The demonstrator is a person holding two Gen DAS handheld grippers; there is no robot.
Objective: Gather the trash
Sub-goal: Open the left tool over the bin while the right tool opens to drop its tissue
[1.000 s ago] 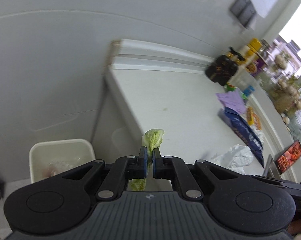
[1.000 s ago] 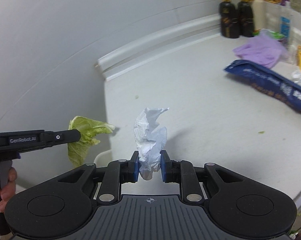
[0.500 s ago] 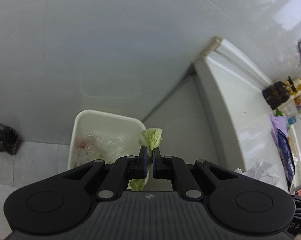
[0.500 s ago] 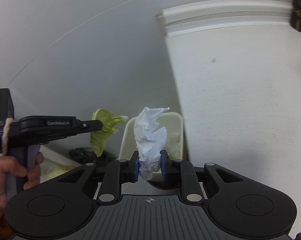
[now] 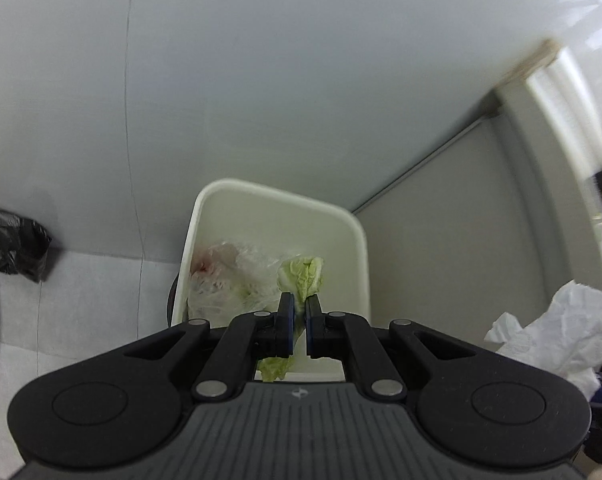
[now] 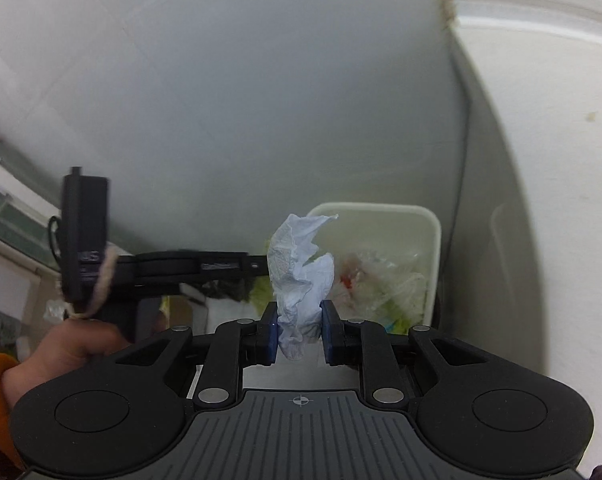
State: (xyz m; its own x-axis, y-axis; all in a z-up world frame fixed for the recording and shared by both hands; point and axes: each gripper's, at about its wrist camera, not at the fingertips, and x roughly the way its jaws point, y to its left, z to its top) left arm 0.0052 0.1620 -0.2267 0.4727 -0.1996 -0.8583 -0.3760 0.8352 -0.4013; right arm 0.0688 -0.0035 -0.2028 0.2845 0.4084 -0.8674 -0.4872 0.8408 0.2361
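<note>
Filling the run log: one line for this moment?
left gripper: holds lettuce leaf | right gripper: holds crumpled tissue | both above bin

Left gripper [image 5: 297, 330]: matt black plastic, ribbed grey base, 2 shiny metal pivots. Lettuce leaf [image 5: 303, 276]: crinkled, pale green. Tissue [image 6: 299, 276]: white paper, crumpled, embossed. Trash bin [image 5: 359, 240]: smooth cream plastic, slight gloss; clear glossy film inside. Wall [image 5: 261, 80]: smooth, grey-white
</note>
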